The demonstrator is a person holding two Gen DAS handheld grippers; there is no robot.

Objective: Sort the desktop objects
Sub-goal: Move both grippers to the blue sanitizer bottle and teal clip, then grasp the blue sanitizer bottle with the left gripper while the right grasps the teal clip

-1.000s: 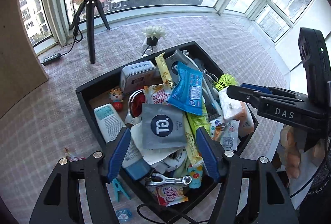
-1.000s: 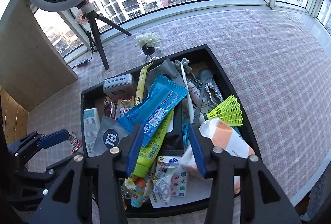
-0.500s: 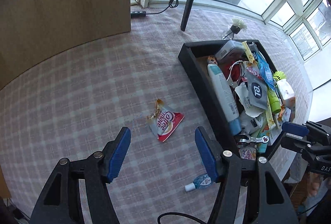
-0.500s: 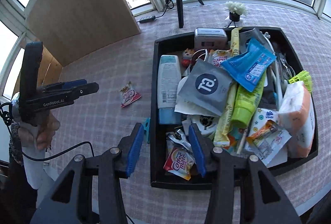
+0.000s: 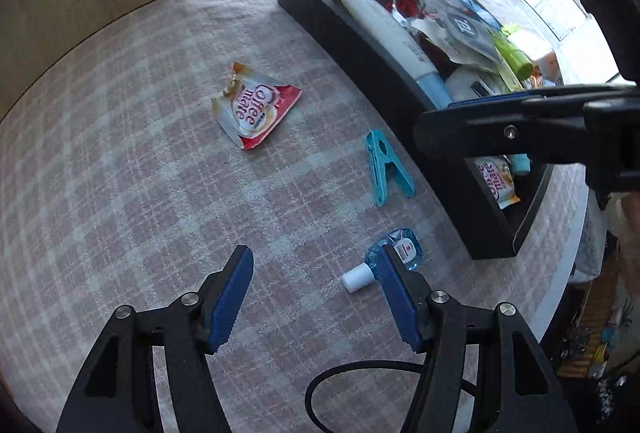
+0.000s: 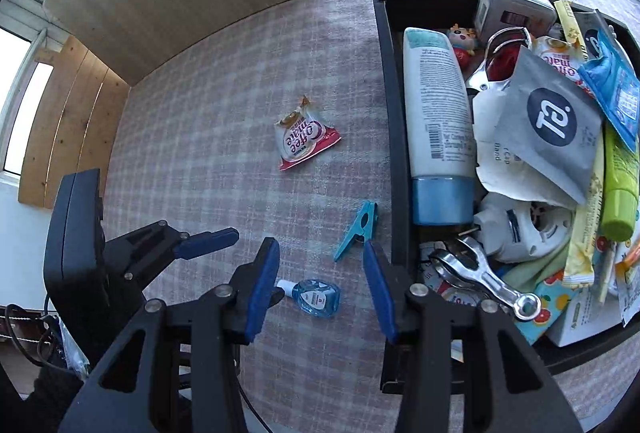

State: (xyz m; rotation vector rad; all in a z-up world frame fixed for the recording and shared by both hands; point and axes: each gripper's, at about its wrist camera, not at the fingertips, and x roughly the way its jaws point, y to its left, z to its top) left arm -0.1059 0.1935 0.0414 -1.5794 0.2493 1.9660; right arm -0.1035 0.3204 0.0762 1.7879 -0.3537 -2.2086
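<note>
Both grippers, L [image 5: 316, 273] & R [image 6: 320, 273], gaping wide, gripping nothing; hovering near sanitizer btl [image 6: 316, 297] outside tray [image 6: 386, 73], prob. lining up pickup.

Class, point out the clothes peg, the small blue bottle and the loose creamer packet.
clothes peg [image 5: 386, 169], left wrist view, middle.
small blue bottle [image 6: 316, 297], right wrist view, body.
creamer packet [image 5: 254, 107], left wrist view, printed face.

Left gripper [image 5: 316, 293] agape; right gripper [image 6: 320, 283] seemingly likewise.
</note>
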